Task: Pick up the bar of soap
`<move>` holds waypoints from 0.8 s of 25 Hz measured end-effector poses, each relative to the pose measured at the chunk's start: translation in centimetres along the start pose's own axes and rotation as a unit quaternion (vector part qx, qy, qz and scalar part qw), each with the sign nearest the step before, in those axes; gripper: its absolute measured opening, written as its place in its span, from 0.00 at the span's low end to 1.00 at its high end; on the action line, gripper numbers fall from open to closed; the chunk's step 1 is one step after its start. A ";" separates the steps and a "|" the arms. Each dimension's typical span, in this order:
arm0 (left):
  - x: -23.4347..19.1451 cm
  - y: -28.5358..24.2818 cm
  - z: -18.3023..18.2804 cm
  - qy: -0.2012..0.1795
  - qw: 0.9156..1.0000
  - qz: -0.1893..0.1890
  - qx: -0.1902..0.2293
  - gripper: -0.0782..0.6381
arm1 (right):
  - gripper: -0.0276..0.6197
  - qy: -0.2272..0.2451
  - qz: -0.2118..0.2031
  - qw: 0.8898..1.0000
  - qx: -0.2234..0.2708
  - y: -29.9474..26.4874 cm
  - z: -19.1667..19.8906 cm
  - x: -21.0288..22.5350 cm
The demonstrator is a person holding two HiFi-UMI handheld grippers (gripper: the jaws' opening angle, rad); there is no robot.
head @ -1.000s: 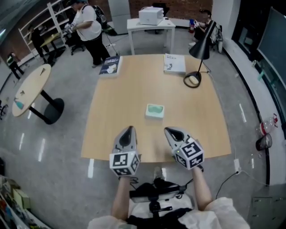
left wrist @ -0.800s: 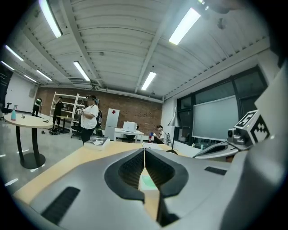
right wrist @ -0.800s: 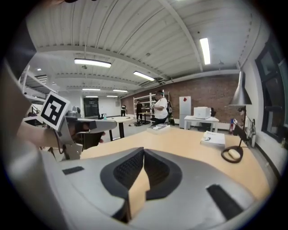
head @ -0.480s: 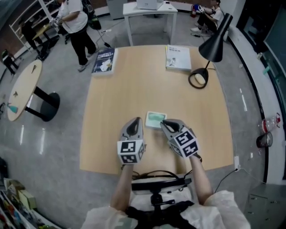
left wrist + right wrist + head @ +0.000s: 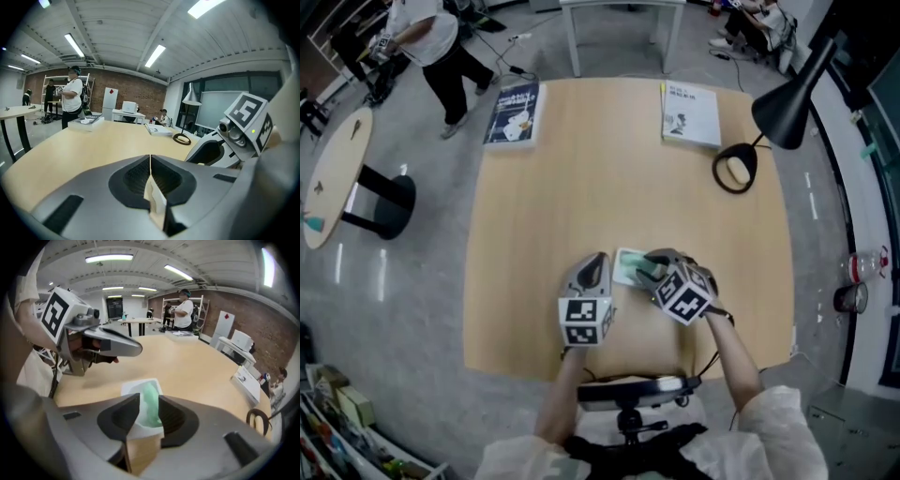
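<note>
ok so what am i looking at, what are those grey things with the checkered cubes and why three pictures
No robot here: a person holds a two-jaw gripper in each hand, and the patterned cubes are part of those. The head view is from a camera on the person's head, looking down. The two gripper views are from cameras riding on each gripper, looking along its jaws. On the table are a dark book, a white book, a lamp and a dish with green soap. The left gripper is shut and empty. The right gripper seems to pinch the soap.
</note>
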State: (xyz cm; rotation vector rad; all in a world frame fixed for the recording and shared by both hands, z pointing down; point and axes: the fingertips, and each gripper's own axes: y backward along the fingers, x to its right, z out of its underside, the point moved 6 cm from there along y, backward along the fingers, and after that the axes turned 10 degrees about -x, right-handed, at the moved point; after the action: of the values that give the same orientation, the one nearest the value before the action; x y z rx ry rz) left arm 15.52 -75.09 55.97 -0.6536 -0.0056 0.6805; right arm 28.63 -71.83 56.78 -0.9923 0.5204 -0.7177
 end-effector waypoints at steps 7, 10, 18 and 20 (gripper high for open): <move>-1.1 -3.1 0.6 0.006 1.000 0.006 -0.018 0.13 | 0.24 0.070 0.008 0.996 -0.055 -2.4 -0.4 1.0; -1.2 -3.7 0.8 0.013 1.000 0.006 -0.018 0.13 | 0.24 0.089 0.014 0.994 -0.068 -2.9 -0.5 1.0; -1.4 -3.9 1.2 0.013 1.000 0.005 -0.021 0.13 | 0.24 0.150 0.014 0.981 -0.124 -4.1 -0.4 -0.9; -1.4 -3.8 1.2 0.013 1.000 0.006 -0.020 0.13 | 0.24 0.155 0.029 0.979 -0.129 -4.7 -0.6 -0.9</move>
State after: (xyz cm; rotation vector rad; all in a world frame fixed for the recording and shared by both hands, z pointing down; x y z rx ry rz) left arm 16.39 -77.43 59.34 -0.7010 0.0090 0.6857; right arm 26.24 -73.14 60.71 -1.1068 0.9306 -0.7694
